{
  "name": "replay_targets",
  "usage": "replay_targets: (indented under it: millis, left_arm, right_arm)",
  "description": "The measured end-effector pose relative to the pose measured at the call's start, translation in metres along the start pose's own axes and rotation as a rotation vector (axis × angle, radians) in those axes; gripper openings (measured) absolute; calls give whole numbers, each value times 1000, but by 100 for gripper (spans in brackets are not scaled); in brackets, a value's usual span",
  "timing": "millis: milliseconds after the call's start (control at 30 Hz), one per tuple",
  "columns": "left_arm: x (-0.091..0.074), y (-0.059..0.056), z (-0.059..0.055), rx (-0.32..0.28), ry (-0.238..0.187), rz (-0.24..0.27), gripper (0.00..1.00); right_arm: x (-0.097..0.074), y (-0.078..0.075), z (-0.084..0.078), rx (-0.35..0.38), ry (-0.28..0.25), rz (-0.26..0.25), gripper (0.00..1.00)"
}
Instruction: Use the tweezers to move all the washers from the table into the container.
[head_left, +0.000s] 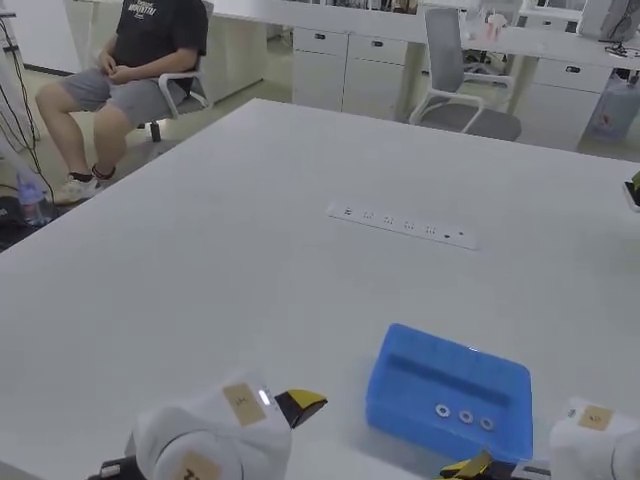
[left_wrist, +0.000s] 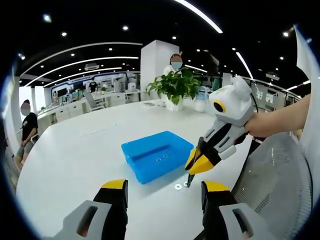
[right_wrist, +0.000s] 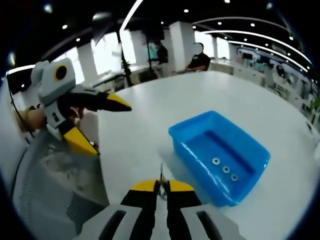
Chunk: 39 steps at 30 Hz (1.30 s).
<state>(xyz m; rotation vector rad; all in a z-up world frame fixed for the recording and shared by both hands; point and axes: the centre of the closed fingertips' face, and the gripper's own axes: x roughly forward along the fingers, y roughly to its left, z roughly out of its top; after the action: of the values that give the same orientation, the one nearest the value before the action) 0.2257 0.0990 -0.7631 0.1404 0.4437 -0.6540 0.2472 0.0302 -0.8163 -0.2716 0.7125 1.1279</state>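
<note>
Three washers (right_wrist: 226, 169) in blue container (right_wrist: 240, 145), right gripper (right_wrist: 161, 184) clamping tweezers (left_wrist: 189, 180) tip-down beside fourth washer (left_wrist: 178, 187), left gripper (left_wrist: 165, 186) agape.

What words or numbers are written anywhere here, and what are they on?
Nothing reads clearly.
White print on the black T-shirt: too blurred to read.
Tan stickers on the left gripper: marks too small.
Tan label on the right gripper: too small.
Marks on the white power strip: too small.
</note>
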Motion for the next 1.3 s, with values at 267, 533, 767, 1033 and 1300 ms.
replay_targets:
  millis: [267,533,767,1033,1300]
  left_arm:
    - [-1,1,2,-5,-6,5,59]
    - [-1,2,2,-8,-9,10,58]
    - [-1,2,1,-8,-10,11,58]
    - [-1,2,1,-7,-10,12,58]
    - [-1,3,1,-9,-9,12,58]
  right_arm:
    - [-9,-1,9,-8,2,-7,3]
    - [-16,-9,29,-6,-35,-17,3]
    - [-18,-18,40,-18,-52,-14,3]
    - [-24,-31,66,19,-136,-8,3]
    - [-18,-47,81,78,-171,5,3]
